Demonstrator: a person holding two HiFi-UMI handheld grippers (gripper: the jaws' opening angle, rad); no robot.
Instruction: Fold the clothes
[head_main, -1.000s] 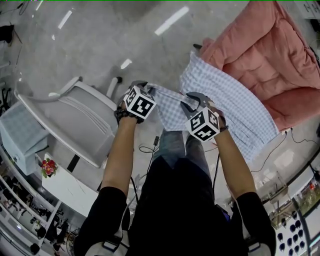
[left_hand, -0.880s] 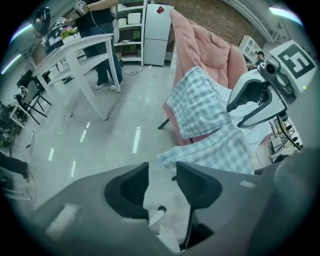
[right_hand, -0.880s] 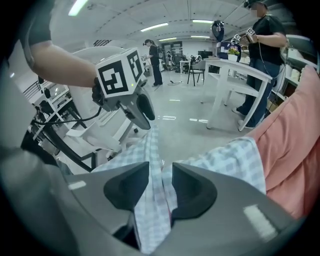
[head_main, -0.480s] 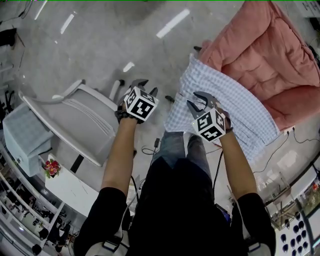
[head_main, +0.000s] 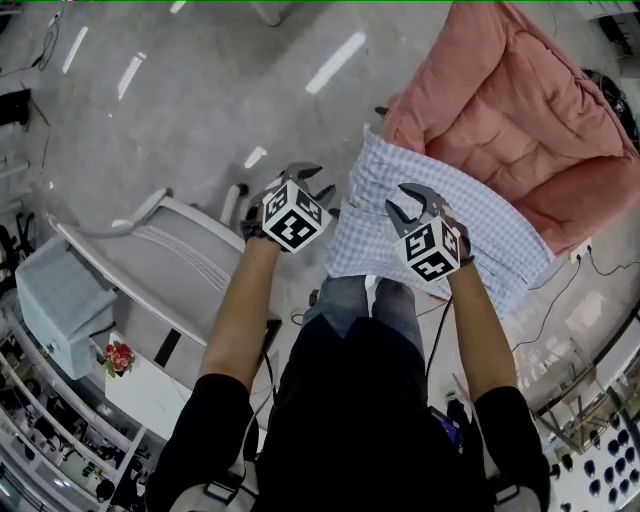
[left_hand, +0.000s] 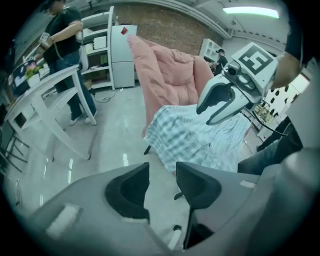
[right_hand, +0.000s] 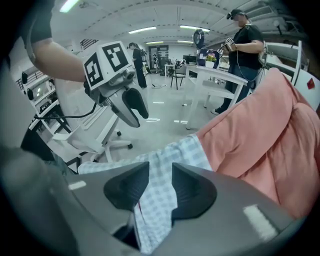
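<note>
cloth (head_main: 450, 215) is draped over the near-left edge of the pink cushion (head_main: 520, 100), with its near end hanging toward the person's legs. it looks loosely spread, not squared up.

left gripper (head_main: 308, 182) hangs over bare floor, just left of the cloth. its fingers are spread and have just been closing a little, with nothing between them. right gripper (head_main: 408, 203) is over the cloth's near-left part. its fingers are spread too. the cloth shows through the gap but lies below them, not pinched.

step, my read: this is a gap between grips. neither gripper has the cloth, and no clean fold is visible, so the task is early to mid.

next move needs:
- both grippers down on the left edge, one near and one far
- each pinches one layer only, at the hem and not at a bunch
- then both lift together and carry that edge right, across the cloth

risks: the cushion is soft and sloped, so the cloth may slide off the near end. the white chair (head_main: 170, 255) is left of the left gripper, so keep the swing clear of it.
</note>
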